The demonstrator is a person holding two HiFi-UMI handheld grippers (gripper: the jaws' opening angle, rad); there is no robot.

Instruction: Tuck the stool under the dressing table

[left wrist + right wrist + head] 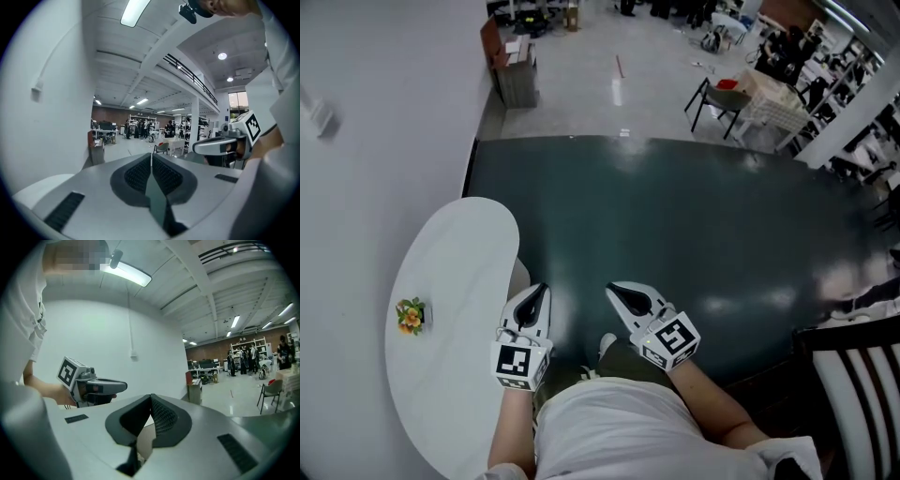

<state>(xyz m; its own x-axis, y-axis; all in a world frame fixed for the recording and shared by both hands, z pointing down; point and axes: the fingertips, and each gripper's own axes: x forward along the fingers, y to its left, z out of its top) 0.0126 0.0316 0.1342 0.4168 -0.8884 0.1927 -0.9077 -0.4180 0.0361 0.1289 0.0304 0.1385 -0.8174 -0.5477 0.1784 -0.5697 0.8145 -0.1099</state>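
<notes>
1. Evidently the stool (518,277) sits almost wholly beneath the dressing table (450,309); only a pale curved sliver shows at the right edge of the white top, and I take it to be the seat's rim; legs and the rest are hidden.
2. Dressing table: on the left, its long side against the white wall (366,141); a small flower sprig (411,316) lies on its left part; nothing else is on it.
3. Left gripper (542,289): held near the person's body, above the table's right edge and clear of it; its own view shows the jaws pressed together with nothing between them.
4. Right gripper (613,290): just to the right of the left one, over the dark floor mat (694,244); jaws likewise closed and empty in its own view.
5. Surroundings: the mat stretches far and right; a slatted chair (853,375) stands at the near right, well apart from the table.
6. Step in hand, as judged: the tuck looks done or very nearly done; neither gripper touches the stool.
7. Next move calls for: a check of whether the visible rim protrudes; if so, lower one closed gripper to it and nudge it leftward under the top, keeping clear of the table edge.
</notes>
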